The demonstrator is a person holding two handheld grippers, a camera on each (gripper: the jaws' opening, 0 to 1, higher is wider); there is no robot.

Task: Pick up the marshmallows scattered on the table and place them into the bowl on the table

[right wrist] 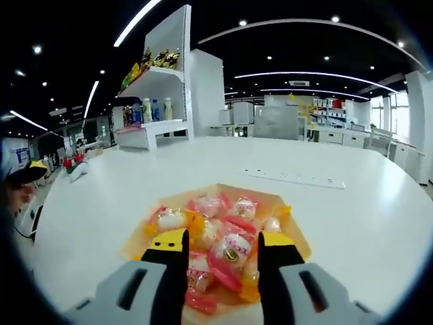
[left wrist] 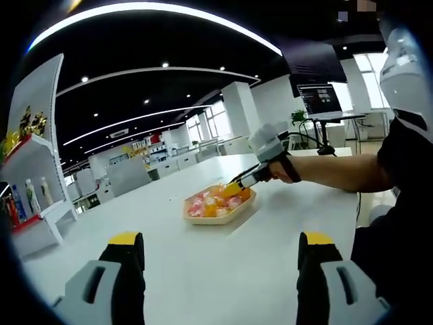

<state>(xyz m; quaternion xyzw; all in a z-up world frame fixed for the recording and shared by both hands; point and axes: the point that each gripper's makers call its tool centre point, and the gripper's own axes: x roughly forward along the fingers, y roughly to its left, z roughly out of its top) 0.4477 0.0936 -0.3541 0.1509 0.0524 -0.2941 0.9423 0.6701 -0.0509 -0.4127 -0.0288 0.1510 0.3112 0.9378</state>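
A wooden hexagonal bowl (left wrist: 233, 215) (right wrist: 287, 203) sits mid-table, filled with several pink, white and orange wrapped marshmallows (left wrist: 211, 203) (right wrist: 169, 219). My right gripper (right wrist: 222, 245) hovers just above the bowl, its jaws narrowed on a pink-wrapped marshmallow (right wrist: 231, 252) held between them. In the left gripper view it reaches in from the right as a yellow-tipped right gripper (left wrist: 235, 187), held by a gloved hand (left wrist: 267, 143) over the bowl's far rim. My left gripper (left wrist: 222, 245) is low over the near table, well short of the bowl, jaws wide apart with nothing between them.
The white table (left wrist: 169, 257) stretches wide around the bowl. A white power strip (right wrist: 295, 179) lies beyond the bowl. A shelf unit with bottles (right wrist: 152, 112) (left wrist: 30, 196) stands at the table's side. The person's arm (left wrist: 338, 169) crosses from the right; a monitor on a stand (left wrist: 319, 100) is behind.
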